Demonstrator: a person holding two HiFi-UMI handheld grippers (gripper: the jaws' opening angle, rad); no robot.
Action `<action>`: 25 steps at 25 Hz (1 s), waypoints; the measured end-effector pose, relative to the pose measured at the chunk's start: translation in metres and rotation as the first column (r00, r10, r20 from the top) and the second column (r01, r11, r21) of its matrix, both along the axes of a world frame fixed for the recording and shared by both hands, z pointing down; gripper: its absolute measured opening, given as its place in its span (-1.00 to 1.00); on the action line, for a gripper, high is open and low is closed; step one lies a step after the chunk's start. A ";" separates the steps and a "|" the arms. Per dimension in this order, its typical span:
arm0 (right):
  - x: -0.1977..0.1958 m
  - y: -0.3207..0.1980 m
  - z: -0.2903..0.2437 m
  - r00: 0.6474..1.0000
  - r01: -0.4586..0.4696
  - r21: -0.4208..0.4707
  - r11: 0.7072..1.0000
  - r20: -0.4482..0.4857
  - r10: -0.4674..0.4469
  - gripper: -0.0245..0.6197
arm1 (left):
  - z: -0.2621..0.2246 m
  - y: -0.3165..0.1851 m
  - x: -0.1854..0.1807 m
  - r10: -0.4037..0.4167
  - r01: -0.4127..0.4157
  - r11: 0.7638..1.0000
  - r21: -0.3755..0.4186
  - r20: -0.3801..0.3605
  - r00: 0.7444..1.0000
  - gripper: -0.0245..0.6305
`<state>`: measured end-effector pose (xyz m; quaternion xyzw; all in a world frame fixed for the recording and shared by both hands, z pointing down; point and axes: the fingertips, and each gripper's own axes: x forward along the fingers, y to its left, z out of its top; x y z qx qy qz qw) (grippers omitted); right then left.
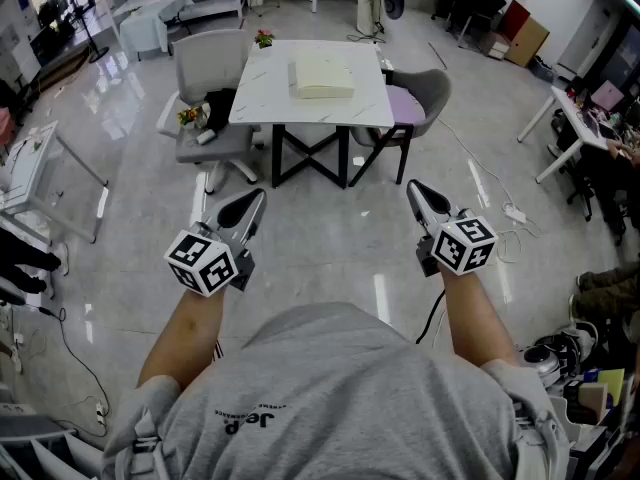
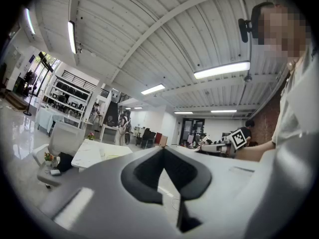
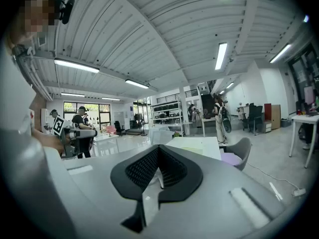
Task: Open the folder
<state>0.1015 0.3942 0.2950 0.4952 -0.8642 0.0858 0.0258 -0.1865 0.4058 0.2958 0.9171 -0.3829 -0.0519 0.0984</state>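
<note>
One pale yellow folder lies on one white table.
The left gripper and right gripper are both squeezed closed and empty, well apart from it; two chairs stand beside the table.

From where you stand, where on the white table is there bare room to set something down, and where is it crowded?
The table is bare left of the folder, up to the flower pot at its far left corner, and along the near edge. Crowded: the seat of the left chair, heaped with dark things.
</note>
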 end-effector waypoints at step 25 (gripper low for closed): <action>0.029 -0.004 -0.011 0.998 0.036 0.013 0.999 0.044 -0.036 -0.91 | -0.007 -0.003 0.031 -0.017 0.017 1.000 0.022 0.001 1.000 -0.75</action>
